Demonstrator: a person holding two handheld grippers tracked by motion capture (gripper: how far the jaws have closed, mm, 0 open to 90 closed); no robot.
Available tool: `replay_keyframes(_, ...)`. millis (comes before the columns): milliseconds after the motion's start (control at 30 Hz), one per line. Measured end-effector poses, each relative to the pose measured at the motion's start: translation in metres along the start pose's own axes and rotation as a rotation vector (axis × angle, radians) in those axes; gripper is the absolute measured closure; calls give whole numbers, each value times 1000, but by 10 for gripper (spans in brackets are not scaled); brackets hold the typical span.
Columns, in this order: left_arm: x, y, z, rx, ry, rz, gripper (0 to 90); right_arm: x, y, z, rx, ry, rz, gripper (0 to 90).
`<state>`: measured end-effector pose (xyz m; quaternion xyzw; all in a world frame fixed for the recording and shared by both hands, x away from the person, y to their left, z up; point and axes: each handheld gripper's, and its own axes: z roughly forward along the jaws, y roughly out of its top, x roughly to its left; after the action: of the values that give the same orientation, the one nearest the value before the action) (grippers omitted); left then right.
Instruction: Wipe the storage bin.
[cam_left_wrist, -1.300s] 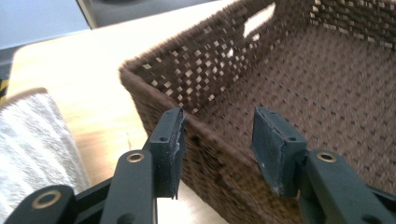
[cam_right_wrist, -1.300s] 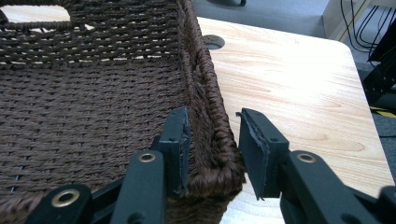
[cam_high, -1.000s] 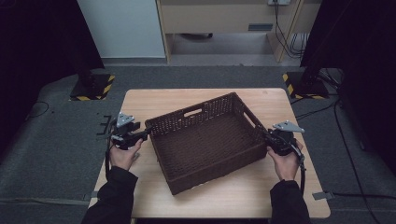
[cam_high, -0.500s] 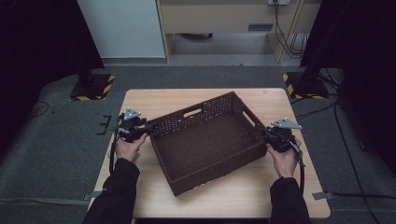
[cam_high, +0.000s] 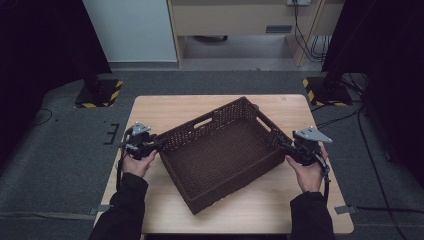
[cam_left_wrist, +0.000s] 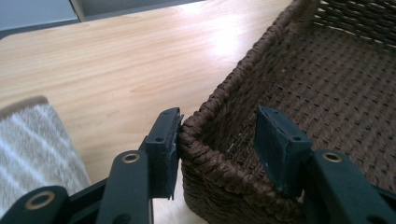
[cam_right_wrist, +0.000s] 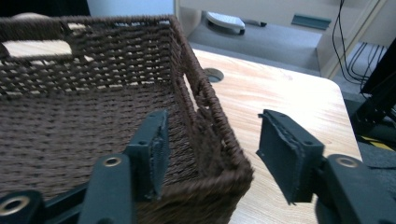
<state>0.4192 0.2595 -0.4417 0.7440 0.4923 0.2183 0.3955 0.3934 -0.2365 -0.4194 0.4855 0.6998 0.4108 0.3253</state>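
Left gripper straddles the wicker basket's left corner — jaws just closing, one pad touching. Right gripper at its right corner — jaws just opened, clear of the rim.

Basket askew on table, a gripper at either end

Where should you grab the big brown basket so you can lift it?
Probably by the thick woven rim at its two opposite corners, one tool from each side. The basket is wide and sits slantwise, so one grip would likely tip it. The left tool already straddles the near corner wall, jaws just closing; the right tool straddles its corner, jaws just opened. The slots in the end walls could serve too.
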Motion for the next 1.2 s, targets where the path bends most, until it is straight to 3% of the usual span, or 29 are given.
replay_keyframes(167,-9,-7,-10,-4,16,-2,489,2,-3,-9,0,22,25,366)
replay_keyframes(433,-5,-5,-16,-38,35,14,484,16,-6,-3,30,56,42,343)
replay_keyframes(567,-3,-7,-14,-22,0,-3,552,25,-9,3,56,74,48,336)
replay_keyframes(667,-5,-6,-16,-6,10,12,574,27,-11,7,68,64,50,327)
replay_keyframes(933,-13,-14,-25,-11,-1,8,566,27,-12,10,71,50,52,314)
replay_keyframes(1067,-17,-20,-33,-21,-17,-1,556,32,-11,6,61,65,55,318)
replay_keyframes(1200,-19,-22,-35,-23,-15,0,552,40,-14,11,84,88,46,318)
